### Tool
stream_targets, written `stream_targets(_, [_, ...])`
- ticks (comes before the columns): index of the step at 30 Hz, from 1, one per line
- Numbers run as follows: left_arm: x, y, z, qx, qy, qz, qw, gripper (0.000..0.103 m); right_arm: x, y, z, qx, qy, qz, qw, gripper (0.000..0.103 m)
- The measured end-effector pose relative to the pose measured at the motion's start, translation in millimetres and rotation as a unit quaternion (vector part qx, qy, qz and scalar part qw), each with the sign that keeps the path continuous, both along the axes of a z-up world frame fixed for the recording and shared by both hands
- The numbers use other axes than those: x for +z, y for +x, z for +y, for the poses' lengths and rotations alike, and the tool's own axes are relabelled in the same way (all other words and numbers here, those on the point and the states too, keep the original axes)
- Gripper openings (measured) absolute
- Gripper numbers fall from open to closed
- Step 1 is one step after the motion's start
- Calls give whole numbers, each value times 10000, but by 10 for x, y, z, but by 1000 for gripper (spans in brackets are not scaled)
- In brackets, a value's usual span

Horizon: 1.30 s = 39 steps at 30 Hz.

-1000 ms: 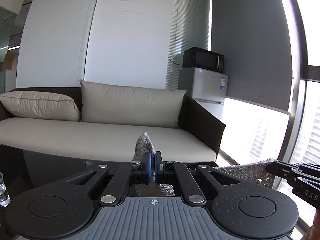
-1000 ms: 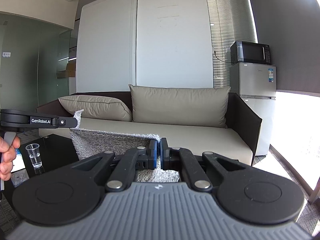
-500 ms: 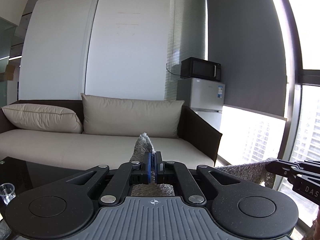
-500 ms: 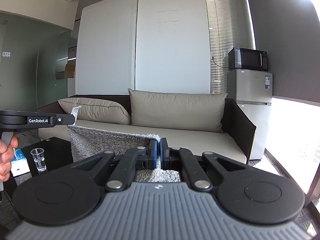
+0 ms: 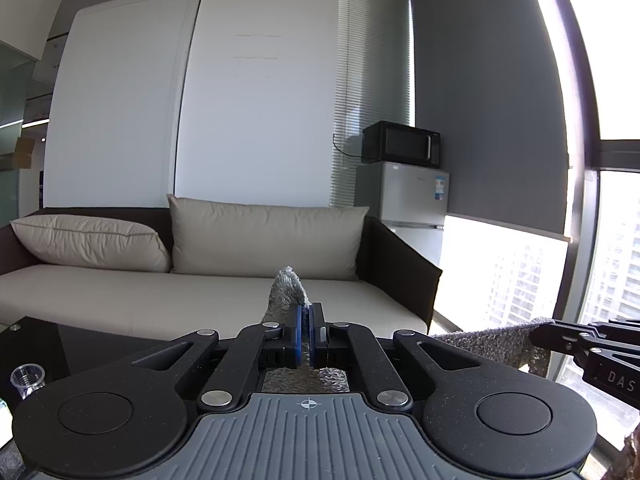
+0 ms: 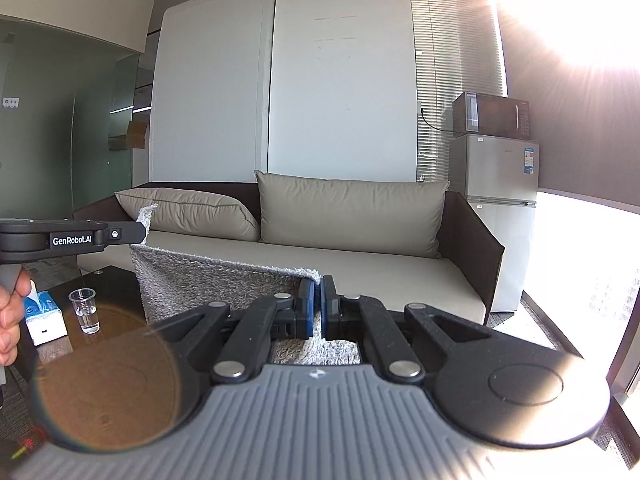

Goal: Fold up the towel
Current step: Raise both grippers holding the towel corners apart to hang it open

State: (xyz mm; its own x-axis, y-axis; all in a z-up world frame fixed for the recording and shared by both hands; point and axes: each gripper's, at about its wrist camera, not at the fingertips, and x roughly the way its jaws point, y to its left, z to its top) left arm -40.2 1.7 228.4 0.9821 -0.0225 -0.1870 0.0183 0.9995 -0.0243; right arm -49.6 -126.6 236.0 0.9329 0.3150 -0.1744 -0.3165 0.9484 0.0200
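while both grippers pinch it, fuzzy grey towel point(image 6: 208, 280) hangs seemingly taut.

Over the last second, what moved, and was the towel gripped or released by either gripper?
Both grippers rose: in both views the sofa and fridge sit lower in frame, and the cup has come further into view. Nothing gripped or released. The left gripper and right gripper stay clamped on the grey towel, stretched between them.
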Motion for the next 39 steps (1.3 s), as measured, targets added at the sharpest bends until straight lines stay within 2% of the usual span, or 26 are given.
stream_targets(6, [-12, -51, -12, 34, 36, -78, 10000, 3, 22, -12, 10, -53, -15, -43, 10000, 3])
stream_targets(11, [-79, 66, -41, 87, 103, -45, 9999, 3, -69, 86, 62, -118, -39, -9, 9999, 3])
stream_targets(29, [-712, 879, 44, 172, 236, 396, 9988, 3, -883, 1023, 223, -361, -226, 441, 9981, 3])
stream_targets(39, [-983, 1320, 64, 154, 239, 574, 9979, 4, -1221, 1529, 233, -504, -217, 620, 9966, 3])
